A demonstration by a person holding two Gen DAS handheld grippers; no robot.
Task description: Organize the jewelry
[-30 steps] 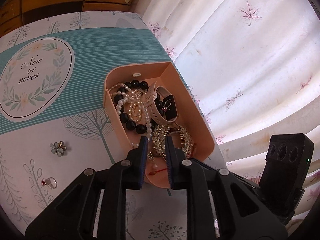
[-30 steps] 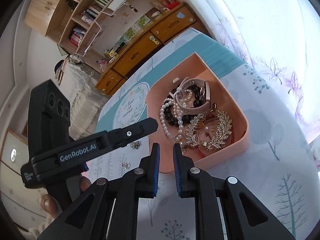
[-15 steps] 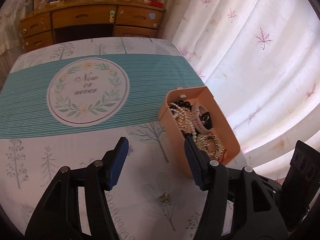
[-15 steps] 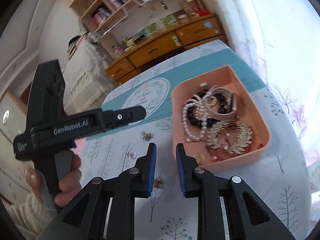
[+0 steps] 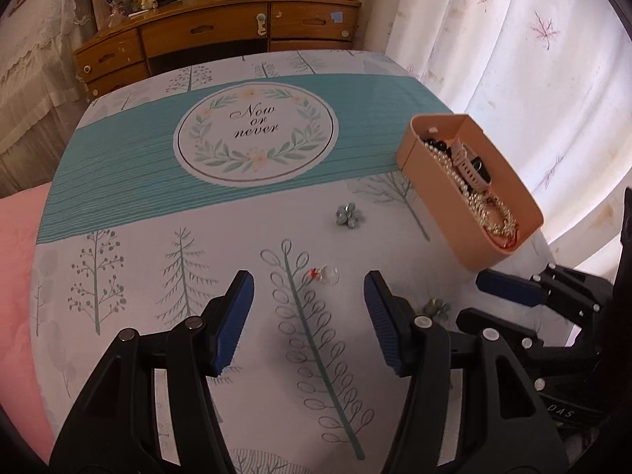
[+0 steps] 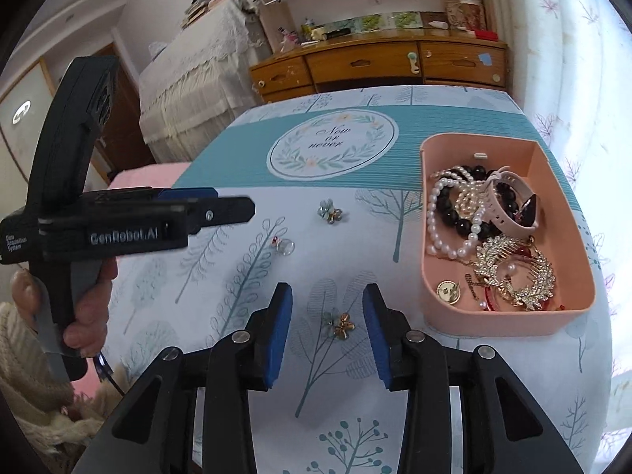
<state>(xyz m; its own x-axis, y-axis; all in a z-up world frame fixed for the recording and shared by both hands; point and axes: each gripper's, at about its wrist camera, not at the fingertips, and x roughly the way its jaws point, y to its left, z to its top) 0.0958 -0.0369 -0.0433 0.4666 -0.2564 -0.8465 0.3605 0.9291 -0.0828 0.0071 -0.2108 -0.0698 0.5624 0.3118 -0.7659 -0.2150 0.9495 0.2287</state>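
Left gripper [image 5: 308,308] agape, right gripper [image 6: 327,320] (empty) opening.

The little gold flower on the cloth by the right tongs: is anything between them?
No. The gold flower lies alone on the tablecloth, right in front of the right tongs; their jaws are opening, with nothing between them. The pink tray sits off to the right, apart from it.
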